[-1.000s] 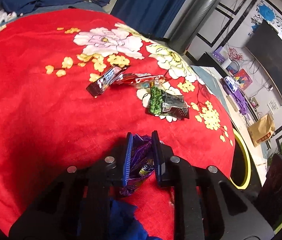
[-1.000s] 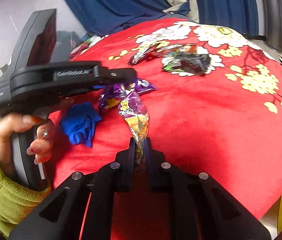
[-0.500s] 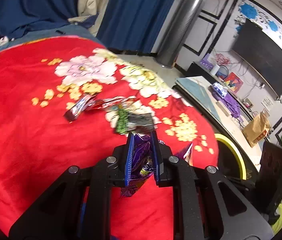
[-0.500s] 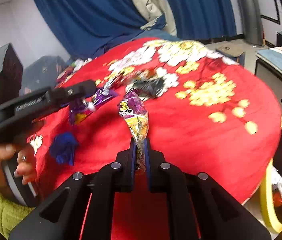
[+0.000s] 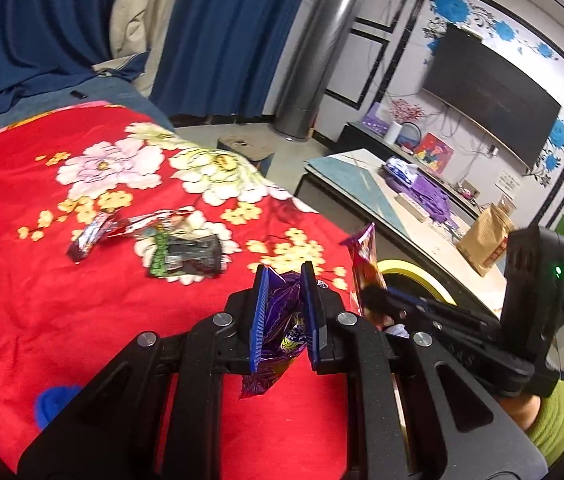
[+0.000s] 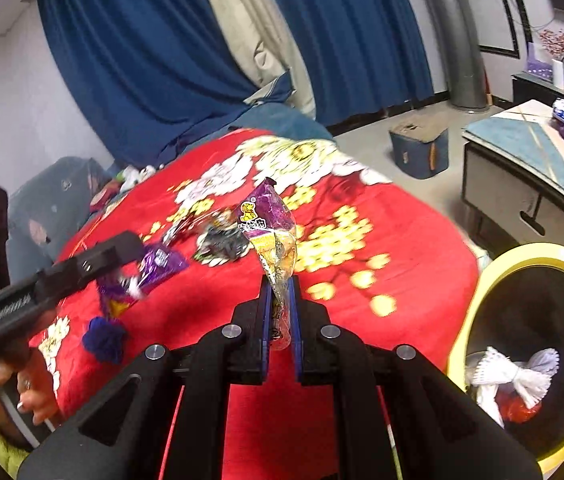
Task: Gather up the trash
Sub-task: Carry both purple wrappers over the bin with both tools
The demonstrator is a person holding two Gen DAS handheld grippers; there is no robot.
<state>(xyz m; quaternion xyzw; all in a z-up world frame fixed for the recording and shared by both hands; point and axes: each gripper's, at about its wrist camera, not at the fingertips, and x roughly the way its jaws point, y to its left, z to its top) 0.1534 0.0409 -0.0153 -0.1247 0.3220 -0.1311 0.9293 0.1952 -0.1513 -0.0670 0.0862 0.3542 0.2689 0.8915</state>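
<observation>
My left gripper is shut on a crumpled purple wrapper and holds it above the red flowered blanket. My right gripper is shut on a purple and yellow snack bag that stands upright above the blanket's edge. That bag also shows in the left wrist view. A black and green wrapper and a red and silver wrapper lie on the blanket. A yellow-rimmed bin stands at the right, beside the bed.
A blue crumpled cloth lies on the blanket near my left hand. The bin holds white and red trash. A low table and a paper bag stand beyond the bed. A small box sits on the floor.
Both grippers have lifted off the blanket with their wrappers and swung right toward the bed's edge. The yellow-rimmed bin has come into the right wrist view.
</observation>
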